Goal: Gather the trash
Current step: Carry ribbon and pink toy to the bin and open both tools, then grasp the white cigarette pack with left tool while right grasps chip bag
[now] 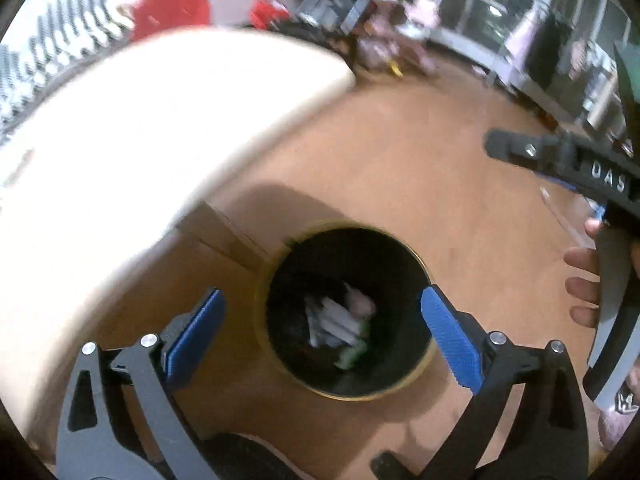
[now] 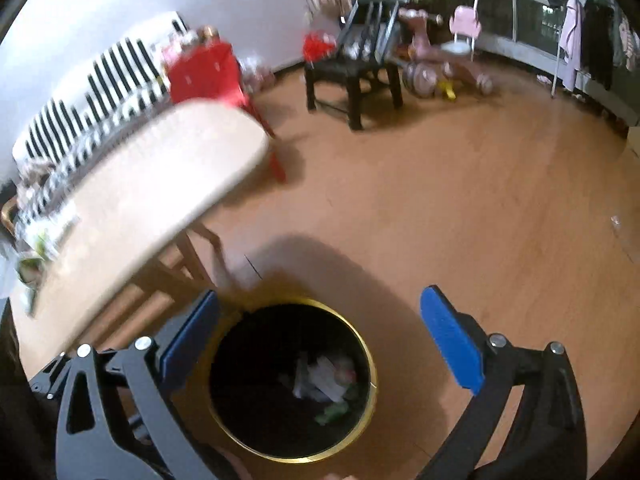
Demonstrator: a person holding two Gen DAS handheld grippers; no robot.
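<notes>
- Left gripper [image 1: 323, 328] is spread wide with nothing between its pads, above the black bin [image 1: 416, 264].
- Right gripper [image 2: 320, 338] is likewise spread, empty, above the bin.
- Crumpled trash [image 1: 340, 326] lies in the bin's bottom.
- The desk [image 1: 140, 140] stands just beside the bin.

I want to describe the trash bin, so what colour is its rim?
The trash bin is black inside, its rim gold or yellow; clearest in the right wrist view.

White letters, seemingly "DAS", stand on the right tool's [image 1: 496, 146] black body in the left wrist view.
</notes>
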